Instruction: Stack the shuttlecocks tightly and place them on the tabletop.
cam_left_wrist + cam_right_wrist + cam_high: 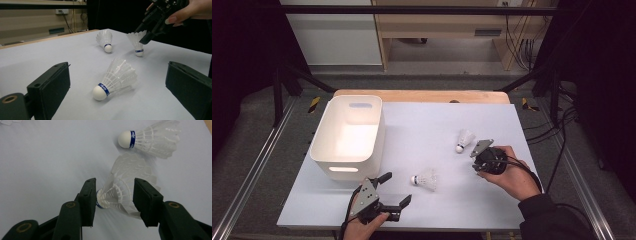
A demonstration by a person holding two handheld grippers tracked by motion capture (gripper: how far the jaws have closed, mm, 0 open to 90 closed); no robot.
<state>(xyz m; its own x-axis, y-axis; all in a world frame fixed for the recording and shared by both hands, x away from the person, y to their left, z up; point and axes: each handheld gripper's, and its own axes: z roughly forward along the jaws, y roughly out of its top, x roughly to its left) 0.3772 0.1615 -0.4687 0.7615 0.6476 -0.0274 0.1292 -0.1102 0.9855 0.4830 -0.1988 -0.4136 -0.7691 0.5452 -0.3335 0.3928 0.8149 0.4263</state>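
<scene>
White feathers of a shuttlecock (125, 192) sit between the right gripper's (113, 195) fingers, half closed around the skirt near the counter's (422, 125) right side; squeezing there could crush or splay the feathers, or let it slip out cork first, I judge; a second shuttlecock (150, 140) lies just beside it and could be knocked; a third (113, 78) rests between the left gripper's (117, 87) wide-open, empty fingers; the white bin (348, 135) stands well apart at the left.
</scene>
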